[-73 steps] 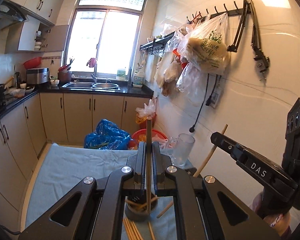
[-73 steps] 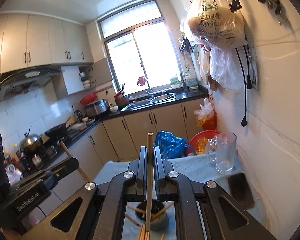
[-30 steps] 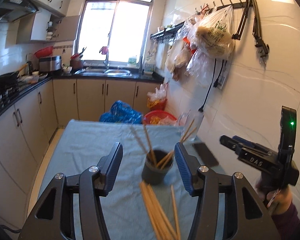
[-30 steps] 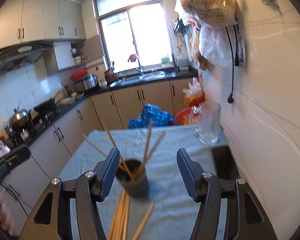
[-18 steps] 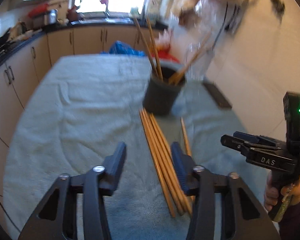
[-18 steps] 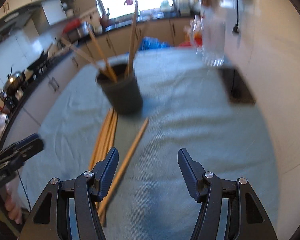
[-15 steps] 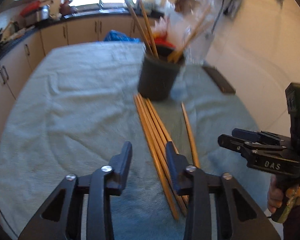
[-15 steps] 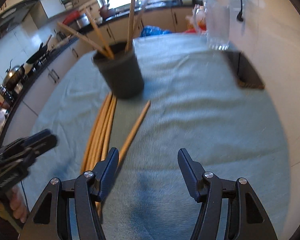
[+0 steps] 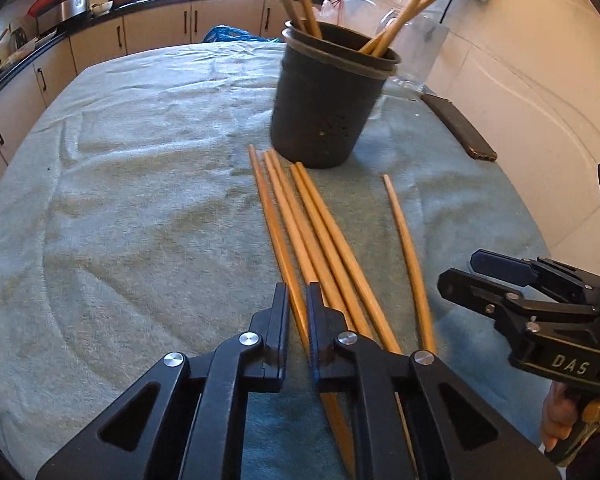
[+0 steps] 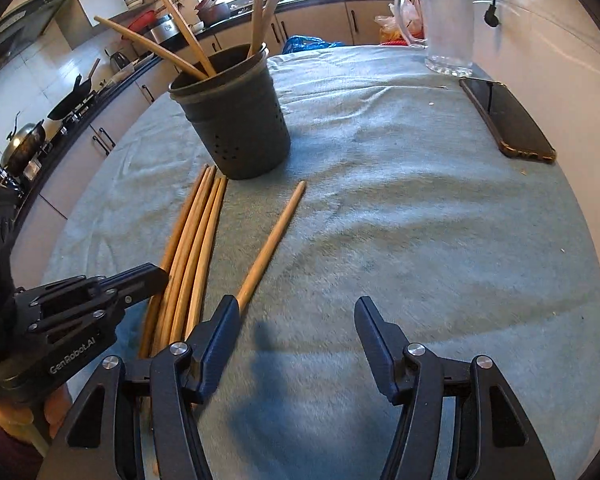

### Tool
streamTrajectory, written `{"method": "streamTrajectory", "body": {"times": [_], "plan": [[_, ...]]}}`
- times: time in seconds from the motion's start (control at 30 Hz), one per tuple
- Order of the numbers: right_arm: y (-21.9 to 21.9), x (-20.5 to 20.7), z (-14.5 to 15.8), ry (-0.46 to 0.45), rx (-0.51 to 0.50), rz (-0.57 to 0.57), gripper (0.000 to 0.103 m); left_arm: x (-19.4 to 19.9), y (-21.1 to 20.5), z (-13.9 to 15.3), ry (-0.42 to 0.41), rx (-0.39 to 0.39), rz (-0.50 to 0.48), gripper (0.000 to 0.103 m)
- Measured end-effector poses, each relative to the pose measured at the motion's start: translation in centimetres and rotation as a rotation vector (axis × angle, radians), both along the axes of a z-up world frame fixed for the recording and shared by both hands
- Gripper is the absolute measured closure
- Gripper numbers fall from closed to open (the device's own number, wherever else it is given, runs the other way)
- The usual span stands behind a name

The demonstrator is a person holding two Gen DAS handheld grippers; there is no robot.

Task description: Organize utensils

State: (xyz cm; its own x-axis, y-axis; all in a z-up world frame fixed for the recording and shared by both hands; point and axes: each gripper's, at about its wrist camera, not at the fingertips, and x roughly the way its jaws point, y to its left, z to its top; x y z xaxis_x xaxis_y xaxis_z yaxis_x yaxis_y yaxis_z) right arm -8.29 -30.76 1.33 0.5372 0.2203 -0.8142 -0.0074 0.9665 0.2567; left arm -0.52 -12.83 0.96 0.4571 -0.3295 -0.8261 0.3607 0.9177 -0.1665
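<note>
A dark perforated utensil cup (image 9: 326, 104) (image 10: 236, 120) stands on the towel-covered table with several wooden chopsticks in it. Several more chopsticks (image 9: 320, 236) (image 10: 192, 248) lie bundled in front of it, and a single chopstick (image 9: 406, 248) (image 10: 272, 240) lies apart on the right. My left gripper (image 9: 298, 300) is low on the towel, its jaws closed to a narrow gap around the leftmost chopstick (image 9: 278, 232) of the bundle. My right gripper (image 10: 296, 312) is open and empty, low over the towel, its left finger (image 10: 220, 328) beside the single chopstick's near end.
A black phone (image 10: 504, 120) (image 9: 456, 124) lies by the right wall. A clear glass mug (image 10: 446, 24) stands at the far right of the table. A grey-green towel (image 10: 420, 220) covers the table. Kitchen cabinets and a stove run along the left.
Both grippers dropped from above the cup, where each released a chopstick, down to the towel. The left jaws narrowed around a lying chopstick; the right stayed open.
</note>
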Motion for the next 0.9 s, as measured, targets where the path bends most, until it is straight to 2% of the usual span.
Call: {"method": "streamTrajectory", "body": {"times": [0.17, 0.23, 0.3, 0.4, 0.5, 0.63, 0.77, 0.83, 0.9], "plan": [[1.4, 1.9, -0.5, 0.012, -0.039, -0.003, 0.053, 0.3, 0.5, 0.2, 0.008, -0.006, 0.006, 0.095], [1.9, 2.5, -0.5, 0.007, -0.080, -0.013, 0.062, 0.3, 0.6, 0.2, 0.011, 0.000, 0.015, 0.095], [2.2, 2.9, -0.5, 0.006, -0.124, -0.018, 0.079, 0.2, 0.9, 0.3, 0.016, 0.007, 0.028, 0.095], [1.4, 2.9, -0.5, 0.025, -0.130, -0.027, 0.091, 0.0, 2.0, 0.3, 0.046, 0.004, 0.050, 0.095], [-0.3, 1.9, -0.4, 0.052, -0.127, -0.036, 0.091, -0.8, 3.6, 0.3, 0.087, -0.010, 0.050, 0.096], [-2.7, -0.3, -0.5, 0.077, -0.096, -0.042, 0.091, -1.8, 4.6, 0.6, 0.117, 0.015, 0.032, 0.096], [-3.7, -1.2, -0.5, 0.083, -0.094, -0.044, 0.089, -1.4, 4.7, 1.0, 0.135, -0.018, 0.021, 0.095], [-3.8, -1.0, -0.4, 0.090, -0.089, -0.052, 0.088, -0.6, 4.5, 1.2, 0.139, -0.014, 0.025, 0.091], [-3.6, -0.5, -0.4, 0.093, -0.093, -0.061, 0.084, 0.4, 4.0, 1.0, 0.153, -0.005, 0.018, 0.083]]}}
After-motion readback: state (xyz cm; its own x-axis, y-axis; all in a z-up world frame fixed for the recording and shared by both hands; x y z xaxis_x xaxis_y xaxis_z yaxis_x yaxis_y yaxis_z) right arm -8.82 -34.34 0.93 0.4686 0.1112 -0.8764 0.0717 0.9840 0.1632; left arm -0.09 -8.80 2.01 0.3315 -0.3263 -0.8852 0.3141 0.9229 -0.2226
